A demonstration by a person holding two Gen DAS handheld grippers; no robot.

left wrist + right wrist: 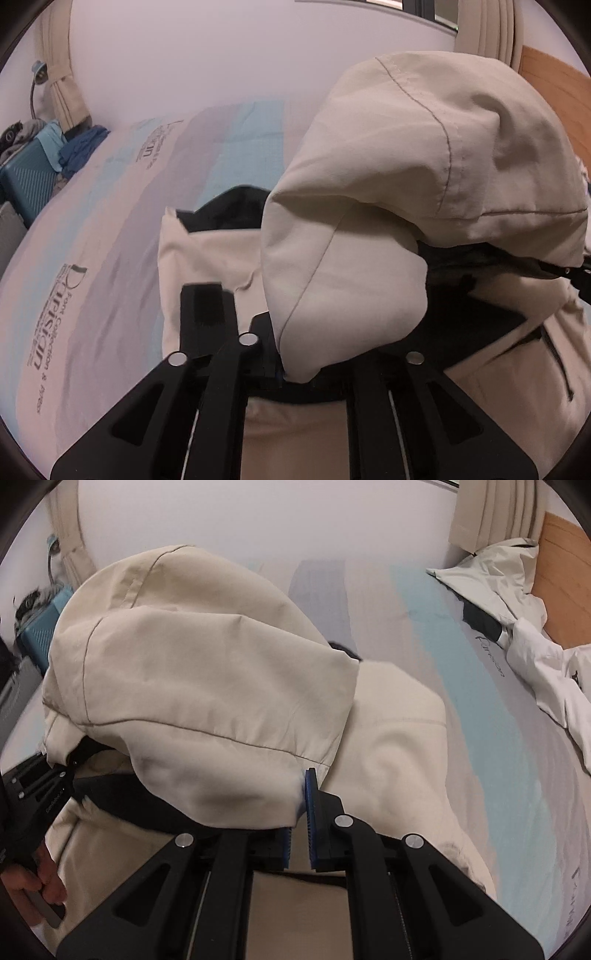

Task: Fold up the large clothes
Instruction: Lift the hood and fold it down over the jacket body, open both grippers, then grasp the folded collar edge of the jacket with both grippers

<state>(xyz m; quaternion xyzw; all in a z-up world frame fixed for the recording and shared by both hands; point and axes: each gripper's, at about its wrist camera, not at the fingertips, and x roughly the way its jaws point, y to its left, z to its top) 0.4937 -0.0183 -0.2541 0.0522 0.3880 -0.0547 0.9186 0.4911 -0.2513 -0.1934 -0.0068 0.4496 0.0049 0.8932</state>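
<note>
Two tools work over a cream jacket that lies across a bed covered with a pale sheet printed with pink and light blue stripes and grey lettering. A raised fold of the jacket, its seams showing, bulges up in front of both cameras and blocks much of the bed behind it.

In the right wrist view, the right tool has its blue ribbed pads standing a little apart, with the edge of the raised fold running down between them; whether the pads press the cloth cannot be told. In the left wrist view, the left tool is half buried: one black finger shows clearly, the other is under the fold, so its grip cannot be judged. In the right wrist view, a person's hand holds the left tool's handle at the lower left edge.

Dark lining shows under the fold and at the collar. A white and dark garment lies crumpled near a wooden headboard. A teal suitcase and blue clothes sit beside the bed, near a beige curtain. The jacket's lower part is cut off by the frame.
</note>
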